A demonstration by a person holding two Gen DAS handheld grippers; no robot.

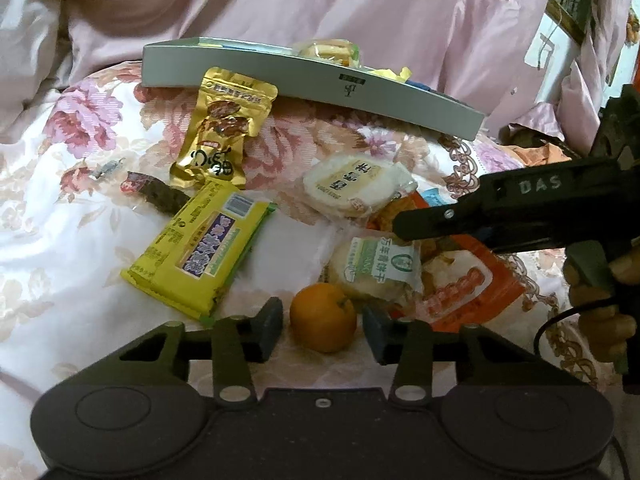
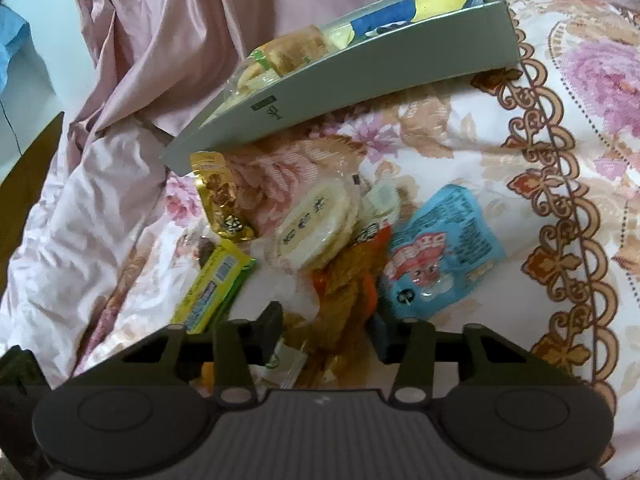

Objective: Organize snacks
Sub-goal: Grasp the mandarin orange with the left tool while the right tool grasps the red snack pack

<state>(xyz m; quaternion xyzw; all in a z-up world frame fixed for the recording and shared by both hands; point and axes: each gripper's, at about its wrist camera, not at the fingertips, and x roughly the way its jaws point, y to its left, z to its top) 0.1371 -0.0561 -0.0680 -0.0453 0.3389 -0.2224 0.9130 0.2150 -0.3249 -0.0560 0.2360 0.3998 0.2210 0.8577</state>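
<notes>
Already in grey tray (image 1: 320, 80): biscuits (image 1: 328, 50); left tongs (image 1: 324, 326) spread round orange (image 1: 323, 312); right tongs (image 2: 326, 328) unclear.

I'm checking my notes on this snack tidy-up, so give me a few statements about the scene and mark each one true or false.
1. A small orange lies between the left claw's fingers. True.
2. The grey tray holds no snacks. False: several packets already lie in it.
3. The gold packet lies in front of the tray on the floral bedding. True.
4. The blue packet sits in the tray. False: it lies on the bedding.
5. The right claw straddles the yellow bar. False: an orange wrapper lies between its fingers.
</notes>
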